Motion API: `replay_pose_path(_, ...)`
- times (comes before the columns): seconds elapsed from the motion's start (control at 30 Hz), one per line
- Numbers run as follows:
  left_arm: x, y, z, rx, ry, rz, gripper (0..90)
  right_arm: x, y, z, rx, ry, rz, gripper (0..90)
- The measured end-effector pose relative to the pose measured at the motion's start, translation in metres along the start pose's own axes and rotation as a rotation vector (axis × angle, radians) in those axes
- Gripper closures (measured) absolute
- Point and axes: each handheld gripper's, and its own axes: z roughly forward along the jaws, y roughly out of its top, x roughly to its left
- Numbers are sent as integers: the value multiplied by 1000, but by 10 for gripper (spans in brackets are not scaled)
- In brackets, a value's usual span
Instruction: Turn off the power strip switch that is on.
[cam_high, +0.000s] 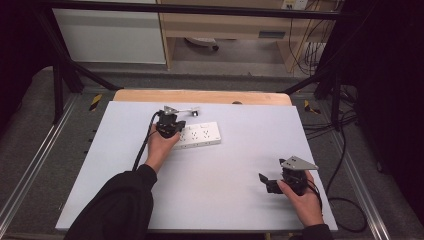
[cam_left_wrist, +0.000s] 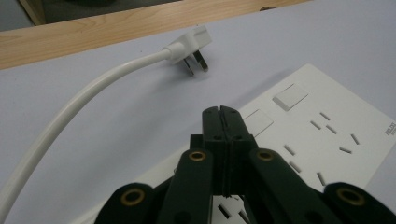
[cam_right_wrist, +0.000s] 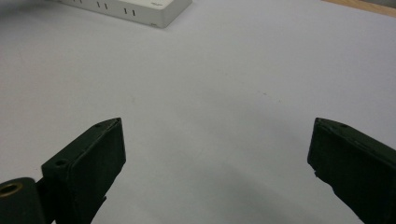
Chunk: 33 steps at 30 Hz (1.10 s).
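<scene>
The power strip (cam_left_wrist: 322, 126) and its plug (cam_left_wrist: 189, 44) look like smooth white plastic, the prongs (cam_left_wrist: 196, 63) metal; the tabletop (cam_high: 225, 180) is matt, its far edge (cam_high: 200, 96) wood; the left claw (cam_left_wrist: 223, 122) is matt black.

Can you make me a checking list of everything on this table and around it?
Surface: pale table, wooden strip along its far edge.
Job's things: white power strip lying flat; white plug lying loose on the table, prongs bare.
Clutter: nothing seen.
Grippers: left hand-held gripper shut, over the power strip; right hand-held gripper open, above bare table.
Cables: white cord curving from the plug; black cable trailing from the left gripper.
Surroundings: black frame bars, grey floor, loose wires at right.
</scene>
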Motion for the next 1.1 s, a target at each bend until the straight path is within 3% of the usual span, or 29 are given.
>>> replay_pose_path(1.1, 1, -4, 8, 9, 9, 4, 900, -1, 0, 0, 1, -1, -2, 47)
